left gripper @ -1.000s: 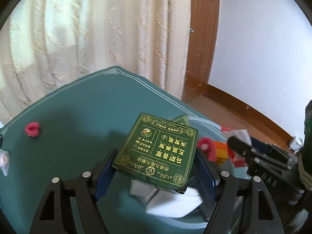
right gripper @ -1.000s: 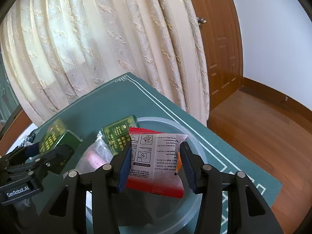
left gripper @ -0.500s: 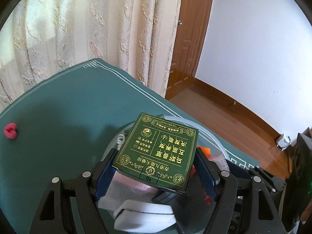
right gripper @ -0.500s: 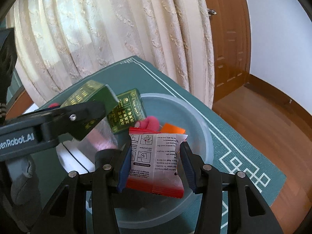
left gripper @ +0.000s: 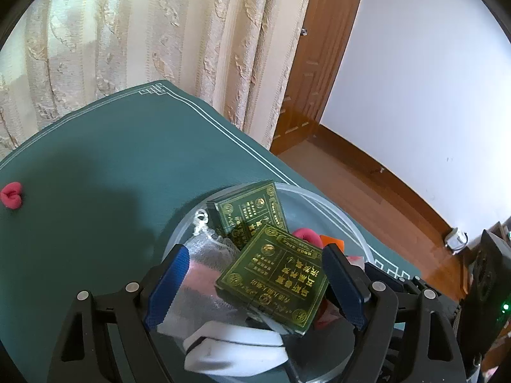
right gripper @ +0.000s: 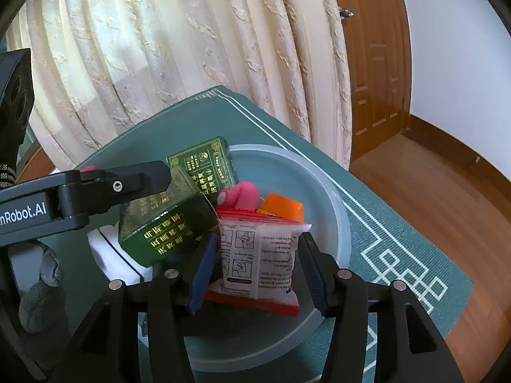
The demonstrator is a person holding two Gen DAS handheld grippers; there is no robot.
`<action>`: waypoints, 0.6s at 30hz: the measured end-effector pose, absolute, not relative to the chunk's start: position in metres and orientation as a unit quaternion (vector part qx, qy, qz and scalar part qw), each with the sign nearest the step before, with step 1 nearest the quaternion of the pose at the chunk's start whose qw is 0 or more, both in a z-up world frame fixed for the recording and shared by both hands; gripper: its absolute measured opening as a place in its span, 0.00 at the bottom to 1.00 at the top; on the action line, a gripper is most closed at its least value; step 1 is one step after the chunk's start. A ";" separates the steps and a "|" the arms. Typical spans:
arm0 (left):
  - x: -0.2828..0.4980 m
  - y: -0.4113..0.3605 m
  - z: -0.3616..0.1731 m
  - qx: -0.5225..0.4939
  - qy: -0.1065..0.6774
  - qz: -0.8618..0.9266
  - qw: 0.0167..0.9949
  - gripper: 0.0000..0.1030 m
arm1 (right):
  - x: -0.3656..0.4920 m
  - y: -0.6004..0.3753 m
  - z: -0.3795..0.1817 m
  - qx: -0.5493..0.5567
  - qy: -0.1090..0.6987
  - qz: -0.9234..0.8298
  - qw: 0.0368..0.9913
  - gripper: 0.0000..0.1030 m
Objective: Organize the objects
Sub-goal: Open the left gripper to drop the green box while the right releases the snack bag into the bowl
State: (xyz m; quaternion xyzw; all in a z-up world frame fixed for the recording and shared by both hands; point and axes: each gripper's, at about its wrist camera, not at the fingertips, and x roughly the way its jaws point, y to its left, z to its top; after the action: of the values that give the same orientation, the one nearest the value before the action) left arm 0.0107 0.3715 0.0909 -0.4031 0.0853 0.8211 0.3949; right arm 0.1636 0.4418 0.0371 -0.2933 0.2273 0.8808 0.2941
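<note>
Both pairs of tongs hang over the clear plastic bowl [right gripper: 335, 210], which sits on the green desk [left gripper: 95, 159] close to its far edge, by the curtain [left gripper: 143, 32].

The left tongs [left gripper: 252, 284] are spreading apart. The green box with gold lettering [left gripper: 274, 274] lies between the blue pads but no longer squarely gripped: it is tilted, one corner near the right-hand pad, a clear gap on the left-hand side. It rests on the pile in the bowl, overlapping a second green box [left gripper: 249, 217] beyond it. A silver foil pouch [left gripper: 204, 274] and a white item [left gripper: 236, 348] lie beneath.

The right tongs [right gripper: 255, 271] are also opening, at a narrower spread. The red-and-white sachet [right gripper: 258, 258] stands between the pads, low in the bowl; a gap shows at the right-hand pad, while on the left I cannot tell whether the pad touches. Behind it are a pink piece [right gripper: 242, 194] and an orange block [right gripper: 282, 207].

A second ago the green box was clamped level and well above the desk, short of the bowl; now it is down among the bowl's contents. The sachet was pinched tight then. A red clay lump [left gripper: 12, 194] sits near the desk's left edge.
</note>
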 end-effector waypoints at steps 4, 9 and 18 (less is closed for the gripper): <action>0.006 0.363 0.097 -0.399 0.079 0.827 0.387 0.86 | 0.165 0.441 0.039 -0.291 0.227 0.881 0.295 0.53; 0.002 0.350 0.102 -0.390 0.073 0.843 0.363 0.93 | 0.166 0.439 0.046 -0.282 0.226 0.882 0.301 0.53; 0.003 0.327 0.103 -0.379 0.071 0.859 0.336 0.96 | 0.166 0.432 0.061 -0.261 0.225 0.886 0.311 0.57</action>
State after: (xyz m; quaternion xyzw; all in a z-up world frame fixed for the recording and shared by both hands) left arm 0.0027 0.3265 0.1029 -0.3792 0.0706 0.8591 0.3364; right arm 0.1662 0.4325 0.0615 -0.2607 0.2252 0.8859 0.3106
